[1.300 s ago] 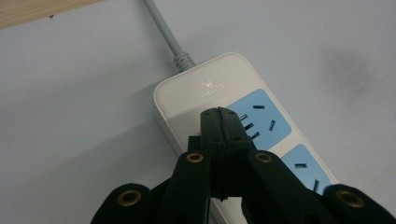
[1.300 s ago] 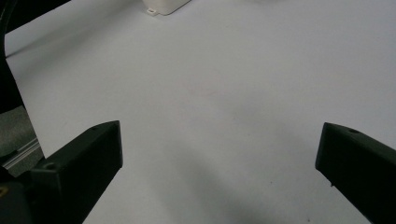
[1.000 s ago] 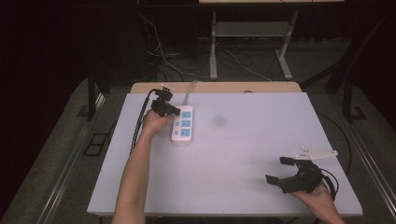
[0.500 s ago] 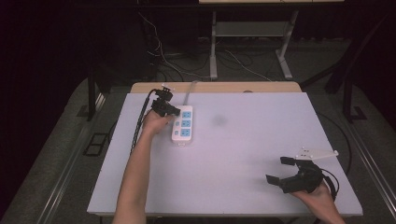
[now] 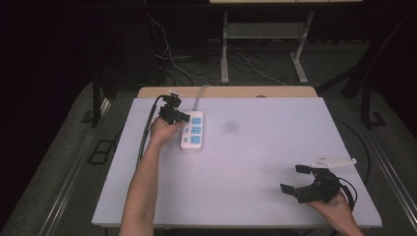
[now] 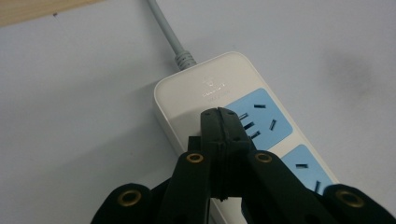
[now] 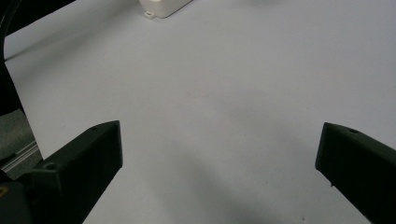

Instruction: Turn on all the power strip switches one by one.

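Observation:
A white power strip (image 5: 192, 130) with three blue socket panels lies at the back left of the white table (image 5: 255, 147), its grey cord (image 5: 199, 93) running off the far edge. My left gripper (image 5: 183, 118) sits at the strip's left side. In the left gripper view its jaws (image 6: 219, 114) are pressed together with nothing between them, tips over the white top of the strip (image 6: 205, 88) beside the first blue socket. My right gripper (image 5: 293, 178) rests at the front right corner, jaws wide apart (image 7: 219, 130) over bare table. The strip's near end (image 7: 163, 7) lies far ahead of it.
A faint dark smudge (image 5: 230, 126) marks the table right of the strip. A wooden strip (image 5: 226, 92) borders the table's far edge. Behind it are loose cables (image 5: 246, 64) on the floor and a metal stand (image 5: 265, 29).

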Available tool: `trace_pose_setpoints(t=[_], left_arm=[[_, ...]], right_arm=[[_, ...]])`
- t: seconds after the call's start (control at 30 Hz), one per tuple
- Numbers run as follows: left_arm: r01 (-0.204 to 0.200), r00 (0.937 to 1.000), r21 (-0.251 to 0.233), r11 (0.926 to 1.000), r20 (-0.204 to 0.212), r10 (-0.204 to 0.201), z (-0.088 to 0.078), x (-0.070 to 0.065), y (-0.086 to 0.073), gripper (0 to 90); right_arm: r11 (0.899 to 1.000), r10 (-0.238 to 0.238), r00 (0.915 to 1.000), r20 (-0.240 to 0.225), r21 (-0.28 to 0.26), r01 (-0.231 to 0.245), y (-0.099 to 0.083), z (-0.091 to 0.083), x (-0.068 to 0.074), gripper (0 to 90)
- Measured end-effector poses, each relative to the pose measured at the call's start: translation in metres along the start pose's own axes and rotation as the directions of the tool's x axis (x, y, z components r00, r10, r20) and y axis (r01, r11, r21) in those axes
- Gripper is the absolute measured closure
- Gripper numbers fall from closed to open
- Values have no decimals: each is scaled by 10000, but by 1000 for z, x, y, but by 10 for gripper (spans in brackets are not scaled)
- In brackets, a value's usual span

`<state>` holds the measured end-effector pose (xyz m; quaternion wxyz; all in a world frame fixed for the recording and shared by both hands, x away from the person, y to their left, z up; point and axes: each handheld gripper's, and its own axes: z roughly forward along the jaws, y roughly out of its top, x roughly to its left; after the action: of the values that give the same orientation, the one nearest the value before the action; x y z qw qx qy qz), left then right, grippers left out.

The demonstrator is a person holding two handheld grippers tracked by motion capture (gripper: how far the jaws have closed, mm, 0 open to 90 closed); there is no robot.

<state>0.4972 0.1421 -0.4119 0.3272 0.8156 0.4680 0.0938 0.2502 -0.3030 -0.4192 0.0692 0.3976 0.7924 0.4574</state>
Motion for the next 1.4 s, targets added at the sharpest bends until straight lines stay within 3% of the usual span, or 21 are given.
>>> trace_pose_setpoints(t=[0.37, 0.5, 0.77, 0.9, 1.03, 1.4], left_arm=[[-116, 9999, -811, 9966, 81, 123, -26, 0, 5, 880], [-277, 9994, -854, 9960, 166, 292, -37, -1, 5, 740], [-197, 9981, -884, 9959, 556, 247, -59, -2, -2, 213], [-23, 9931, -1080, 9942, 1162, 149, -71, -4, -10, 0], [148, 9925, -1613, 9868, 1225, 52, -85, -7, -23, 0], [-111, 9918, -2443, 9696, 1211, 419, -113, -26, -63, 0]], right_arm=[[10000, -67, 10000, 26, 50, 67, 0, 1, 0, 6], [10000, -64, 10000, 34, 49, 64, 0, 2, 1, 6], [9999, -97, 10000, -8, 85, 97, 0, 2, 2, 6], [9999, -114, 9999, -25, 39, 114, 1, 2, 2, 6], [10000, -64, 10000, -31, -21, 64, 0, 1, 3, 6], [10000, -37, 10000, -40, -13, 37, 1, 1, 3, 6]])
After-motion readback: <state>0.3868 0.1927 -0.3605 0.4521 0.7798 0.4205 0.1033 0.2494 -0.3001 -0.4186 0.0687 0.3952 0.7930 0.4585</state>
